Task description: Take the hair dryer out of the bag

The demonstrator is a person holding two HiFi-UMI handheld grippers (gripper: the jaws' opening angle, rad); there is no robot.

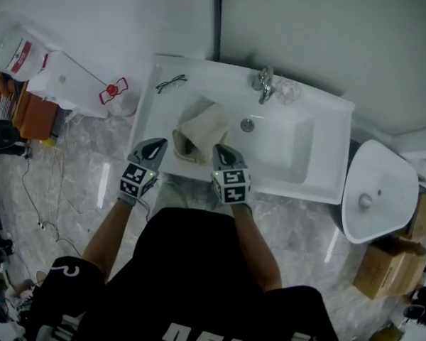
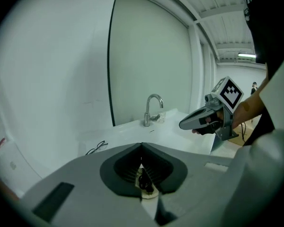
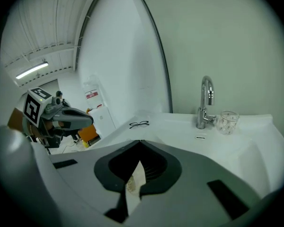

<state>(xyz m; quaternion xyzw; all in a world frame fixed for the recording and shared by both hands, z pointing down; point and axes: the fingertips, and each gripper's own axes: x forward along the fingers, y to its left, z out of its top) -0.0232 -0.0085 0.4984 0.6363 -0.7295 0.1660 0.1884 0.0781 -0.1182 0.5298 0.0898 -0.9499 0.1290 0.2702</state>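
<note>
Beige cloth bag (image 1: 199, 137) lies at the white washbasin's (image 1: 319, 185) front edge, between left hand-held gripper (image 1: 158, 143) and right hand-held gripper (image 1: 221, 149), both closed.

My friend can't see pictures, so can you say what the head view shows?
A person stands at a white sink counter, holding the left gripper and right gripper either side of a cream bag lying on it. Glasses and a tap sit farther back.

Both arms reach forward, left gripper (image 1: 155, 145) and right gripper (image 1: 221, 152) side by side, angled down, jaws closed, empty.
</note>
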